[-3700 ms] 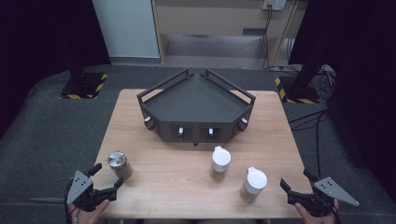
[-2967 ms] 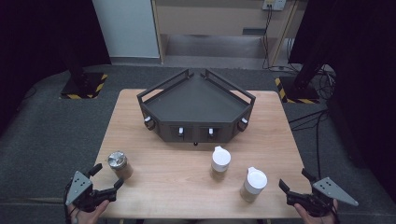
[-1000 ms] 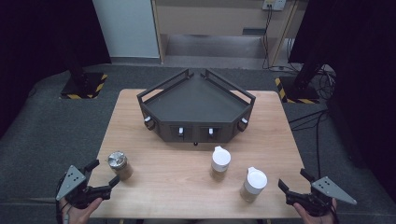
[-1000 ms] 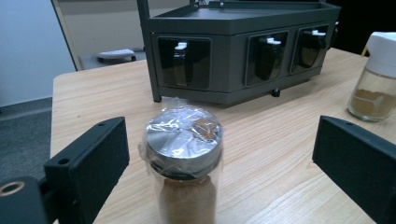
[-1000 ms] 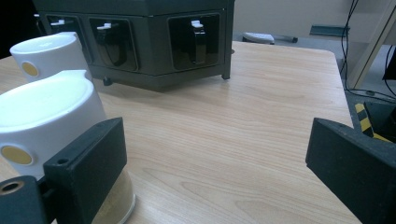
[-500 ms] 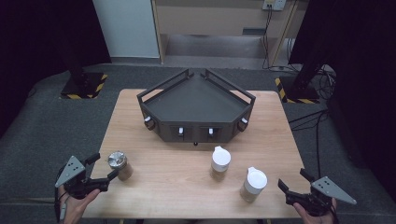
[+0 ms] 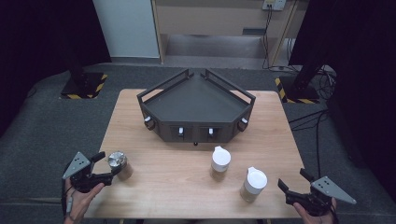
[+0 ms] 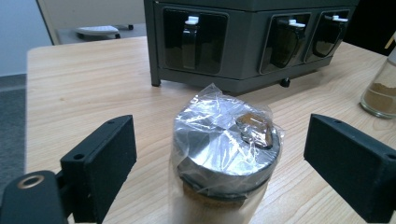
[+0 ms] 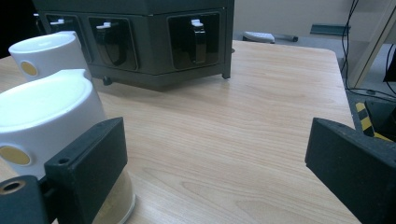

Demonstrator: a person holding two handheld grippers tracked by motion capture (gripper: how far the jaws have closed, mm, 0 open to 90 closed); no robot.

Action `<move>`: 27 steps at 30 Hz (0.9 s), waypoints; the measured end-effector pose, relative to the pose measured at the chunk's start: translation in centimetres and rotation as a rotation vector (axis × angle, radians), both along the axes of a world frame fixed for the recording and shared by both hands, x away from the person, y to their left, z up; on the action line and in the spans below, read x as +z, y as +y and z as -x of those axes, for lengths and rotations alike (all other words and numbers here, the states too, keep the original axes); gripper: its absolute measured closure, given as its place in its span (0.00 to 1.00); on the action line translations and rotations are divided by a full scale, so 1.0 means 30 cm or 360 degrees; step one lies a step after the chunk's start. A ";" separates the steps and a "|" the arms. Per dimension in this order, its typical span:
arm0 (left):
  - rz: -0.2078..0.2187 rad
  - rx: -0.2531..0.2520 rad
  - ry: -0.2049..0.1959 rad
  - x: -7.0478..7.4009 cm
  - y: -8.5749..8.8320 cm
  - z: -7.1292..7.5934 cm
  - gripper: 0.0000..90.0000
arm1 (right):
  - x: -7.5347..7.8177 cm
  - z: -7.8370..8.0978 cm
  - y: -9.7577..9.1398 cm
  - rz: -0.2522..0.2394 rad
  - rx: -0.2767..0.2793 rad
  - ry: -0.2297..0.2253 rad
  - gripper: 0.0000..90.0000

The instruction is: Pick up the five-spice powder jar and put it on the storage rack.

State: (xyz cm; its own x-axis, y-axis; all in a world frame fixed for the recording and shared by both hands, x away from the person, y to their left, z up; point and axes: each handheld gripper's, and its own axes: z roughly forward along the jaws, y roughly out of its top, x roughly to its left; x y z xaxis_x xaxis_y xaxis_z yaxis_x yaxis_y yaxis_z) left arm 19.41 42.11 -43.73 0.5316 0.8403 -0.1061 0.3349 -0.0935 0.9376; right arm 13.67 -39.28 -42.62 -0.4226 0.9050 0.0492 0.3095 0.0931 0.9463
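left gripper: jaws spread, just been closing around foil-capped spice jar at near-left table edge, pads not touching | right gripper: spread, empty | risk: loose plastic wrap slips; off-centre squeeze tips jar

Left gripper: low at left, jaws wide, just been closing, pads touching nothing.
Right gripper: low at right, jaws wide apart.

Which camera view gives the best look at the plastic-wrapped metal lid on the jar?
The left gripper view: the lid sits close up, crinkled wrap plain. In the high view the jar is small, its wrap unreadable.
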 end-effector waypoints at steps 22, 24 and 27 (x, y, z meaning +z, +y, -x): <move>-0.0070 -0.0037 -0.0039 -0.039 -0.036 -0.043 0.37 | 0.000 -0.002 0.000 0.0003 0.0006 0.0001 0.07; -0.0073 -0.0040 -0.0030 -0.033 -0.039 -0.047 0.37 | 0.000 -0.001 0.001 0.0003 0.0006 0.0001 0.07; -0.0067 -0.0061 -0.0037 -0.022 -0.045 -0.053 0.37 | 0.000 -0.002 0.000 0.0003 0.0007 0.0001 0.07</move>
